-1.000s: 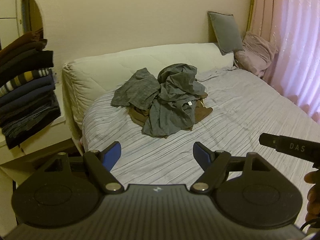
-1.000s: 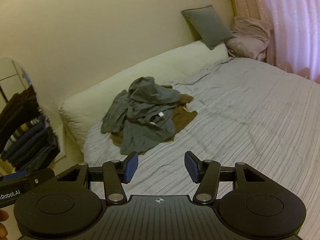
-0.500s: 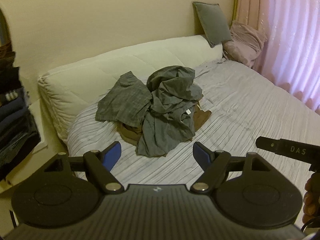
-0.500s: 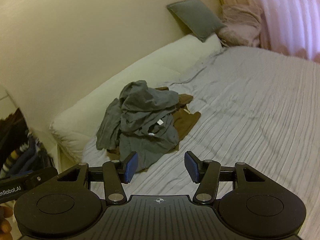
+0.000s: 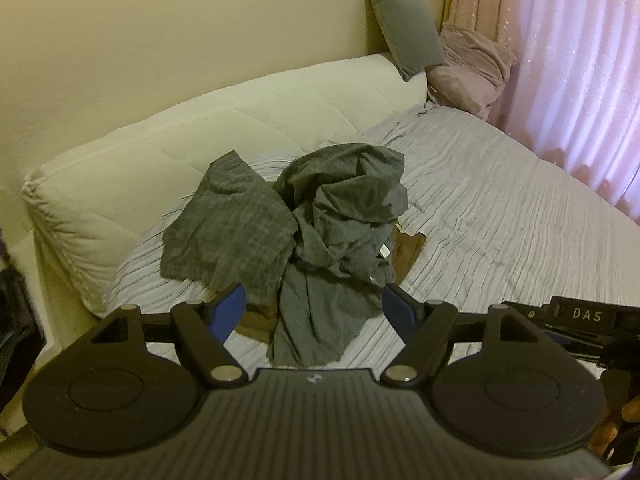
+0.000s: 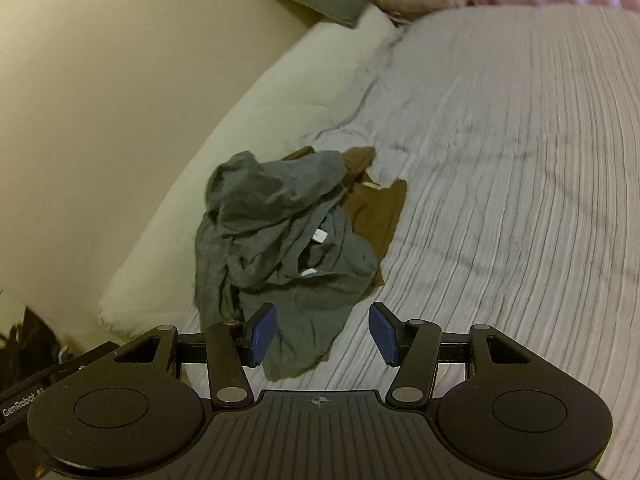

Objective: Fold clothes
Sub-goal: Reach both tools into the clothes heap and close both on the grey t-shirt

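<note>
A crumpled heap of grey clothes (image 5: 316,224) (image 6: 280,232) lies on the striped bed, with a brown garment (image 5: 408,252) (image 6: 376,212) partly under it. My left gripper (image 5: 314,312) is open, just short of the heap's near hem, with nothing between its blue pads. My right gripper (image 6: 322,334) is also open and empty, hovering over the heap's near edge. The right tool's body (image 5: 580,316) shows at the right edge of the left wrist view.
The grey striped bedspread (image 5: 500,208) (image 6: 500,160) stretches right of the heap. A cream bolster (image 5: 240,128) (image 6: 248,128) runs along the wall. A grey cushion (image 5: 404,28) and a pink pillow (image 5: 472,68) sit at the far corner by pink curtains (image 5: 580,60).
Both grippers have moved forward toward the heap of clothes and swung right; the stack of folded clothes at the left has left view. Both stay open.
</note>
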